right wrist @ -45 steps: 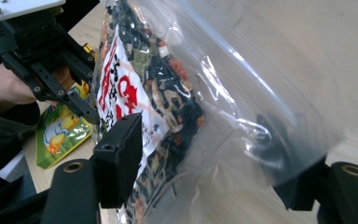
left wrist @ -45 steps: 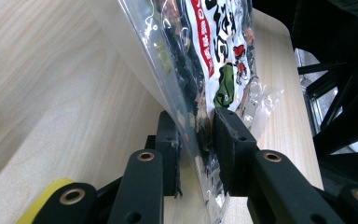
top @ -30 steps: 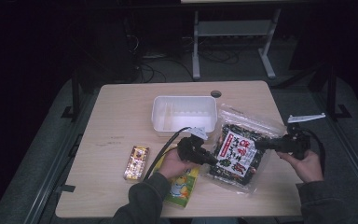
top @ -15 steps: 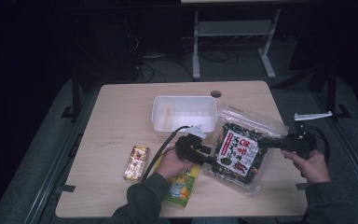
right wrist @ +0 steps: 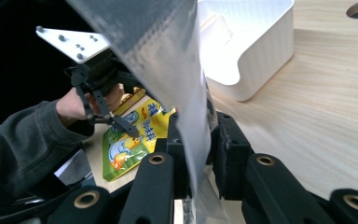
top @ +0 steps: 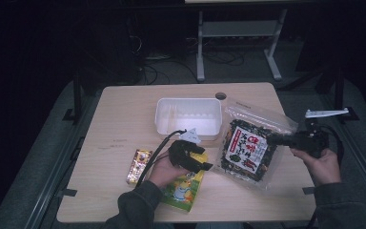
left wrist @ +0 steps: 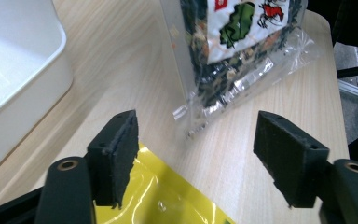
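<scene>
A clear bag of dark seaweed snack with a red-and-white label (top: 248, 151) lies tilted at the table's right, its right edge raised. My right gripper (top: 277, 139) is shut on that edge; in the right gripper view the clear film (right wrist: 168, 56) runs up from between the closed jaws (right wrist: 196, 158). My left gripper (top: 204, 165) hovers open over a yellow snack pouch (top: 183, 188), just left of the bag. In the left gripper view the jaws (left wrist: 196, 158) stand wide apart with nothing between them, above the pouch (left wrist: 168, 198) and facing the bag (left wrist: 233, 46).
A white empty bin (top: 188, 117) stands at the table's middle back, close to both grippers. A small candy bar (top: 137, 165) lies left of the pouch. A cable hole (top: 220, 95) sits behind the bin. The table's right edge is close under the right hand.
The right gripper has drawn the bag's edge slightly right and away from the person, and the bag has shifted with it. The left gripper has stayed nearly still over the pouch.
</scene>
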The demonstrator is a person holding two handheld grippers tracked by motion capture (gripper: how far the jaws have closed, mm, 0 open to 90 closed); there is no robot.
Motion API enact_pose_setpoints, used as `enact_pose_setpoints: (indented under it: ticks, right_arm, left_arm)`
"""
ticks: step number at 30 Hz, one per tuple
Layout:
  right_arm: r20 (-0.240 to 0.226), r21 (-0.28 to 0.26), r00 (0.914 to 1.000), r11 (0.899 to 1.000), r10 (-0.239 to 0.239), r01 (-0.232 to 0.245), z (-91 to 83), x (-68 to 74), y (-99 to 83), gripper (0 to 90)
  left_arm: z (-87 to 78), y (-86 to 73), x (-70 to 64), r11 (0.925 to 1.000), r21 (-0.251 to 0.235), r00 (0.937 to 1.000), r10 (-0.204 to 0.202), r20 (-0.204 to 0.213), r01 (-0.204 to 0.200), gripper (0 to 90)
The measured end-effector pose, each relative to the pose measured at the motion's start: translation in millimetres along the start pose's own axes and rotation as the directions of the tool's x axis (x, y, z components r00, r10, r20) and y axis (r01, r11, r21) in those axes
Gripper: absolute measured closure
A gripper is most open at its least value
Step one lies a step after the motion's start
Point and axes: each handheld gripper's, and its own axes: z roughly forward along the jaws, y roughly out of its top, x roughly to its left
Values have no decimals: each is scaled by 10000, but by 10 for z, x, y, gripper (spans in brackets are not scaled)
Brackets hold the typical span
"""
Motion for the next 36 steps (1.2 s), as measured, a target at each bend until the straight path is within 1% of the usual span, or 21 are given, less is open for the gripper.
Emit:
enact_pose_setpoints:
  ticks: [3, 9, 11, 14, 16, 18, 24, 29, 32, 33, 36]
  right_arm:
    - [160, 57, 9998, 9999, -92, 91, -2, 33, 32, 775]
    - [398, -26, 9989, 9997, -252, 253, -48, 90, 117, 775]
    - [486, -45, 9983, 9995, -307, 309, -60, 113, 151, 775]
    - [615, -58, 9973, 9991, -408, 412, -60, 155, 202, 775]
    - [700, -11, 9963, 9988, -488, 490, -51, 181, 234, 775]
    - [717, 21, 9960, 9986, -534, 533, -39, 205, 265, 775]
    - [796, 68, 9945, 9977, -678, 675, 5, 267, 365, 775]
    - [800, 64, 9934, 9966, -824, 821, 52, 312, 450, 775]
    - [824, 63, 9930, 9964, -842, 840, 83, 327, 489, 775]
    - [834, 81, 9927, 9962, -866, 863, 94, 332, 501, 775]
    - [866, 105, 9922, 9960, -897, 892, 126, 344, 536, 775]
  left_arm:
    - [-38, -19, -21, 10000, 39, 9999, 39, -107, -39, 275]
    - [-138, -85, -54, 10000, 7, 9995, 61, -311, -60, 258]
    - [-181, -116, -60, 10000, -51, 9992, -11, -391, 9, 250]
    - [-241, -165, -71, 10000, 19, 9987, 5, -510, -4, 244]
    - [-282, -204, -78, 10000, 63, 9982, -55, -605, 59, 238]
    - [-310, -235, -85, 9999, 52, 9980, -90, -626, 94, 235]
    - [-438, -316, -96, 9999, 109, 9961, -113, -878, 123, 222]
    - [-511, -393, -107, 9998, 109, 9939, -146, -1094, 159, 219]
    - [-542, -428, -105, 9997, 159, 9932, -153, -1152, 173, 219]
    - [-554, -442, -106, 9997, 84, 9933, -226, -1138, 237, 219]
    - [-589, -477, -106, 9997, 37, 9929, -240, -1165, 247, 219]
